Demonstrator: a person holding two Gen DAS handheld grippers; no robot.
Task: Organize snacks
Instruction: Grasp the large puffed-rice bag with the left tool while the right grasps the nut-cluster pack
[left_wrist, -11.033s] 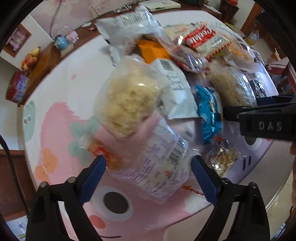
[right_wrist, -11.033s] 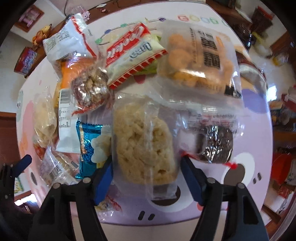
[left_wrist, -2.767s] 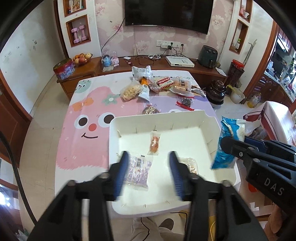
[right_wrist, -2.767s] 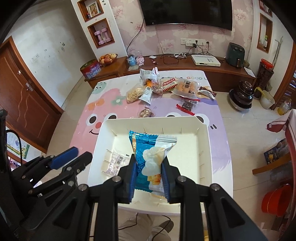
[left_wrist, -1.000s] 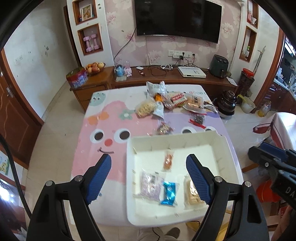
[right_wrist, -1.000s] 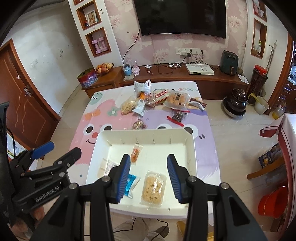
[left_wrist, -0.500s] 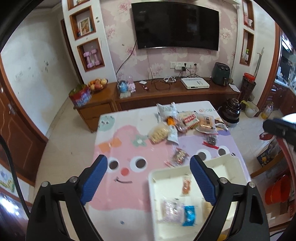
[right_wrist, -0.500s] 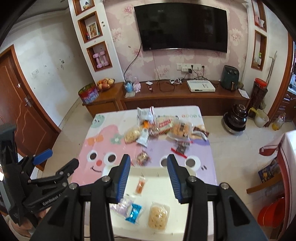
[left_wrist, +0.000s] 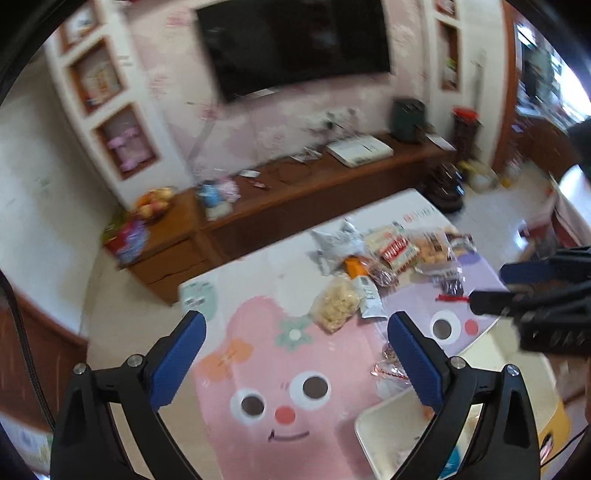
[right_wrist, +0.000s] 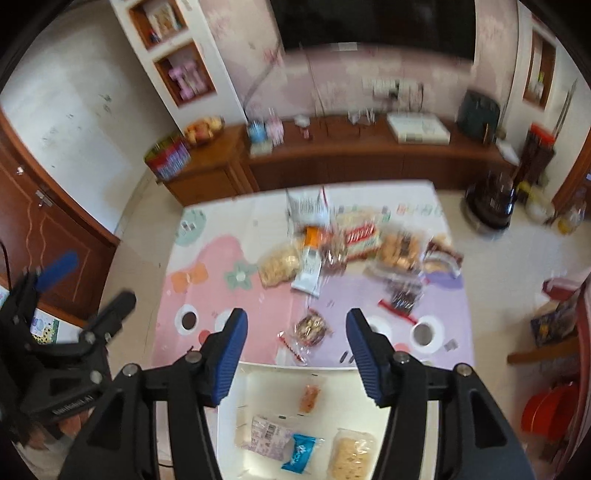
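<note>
1. The left gripper (left_wrist: 295, 332) stands released, its jaws having just spread to their widest, with nothing between the blue pads (left_wrist: 179, 356); only the pink cartoon tablecloth (left_wrist: 258, 332) shows in the gap.
2. The right gripper (right_wrist: 293, 339) is also released and empty; its jaws have just been opening.
3. The white tray (right_wrist: 266, 380) lies directly under and behind the right gripper's fingertips, at the near edge of the table. In it lie an orange packet (right_wrist: 309, 398), a clear printed packet (right_wrist: 264, 435), a blue packet (right_wrist: 301, 452) and a pale rice-cracker bag (right_wrist: 349, 458).
4. A small nut bag with a red tie (right_wrist: 310, 328) lies on the cloth just ahead of the right gripper, between its fingertips in the view.
5. The remaining snack pile (right_wrist: 343, 243) sits well ahead of both grippers, toward the table's far side.
</note>
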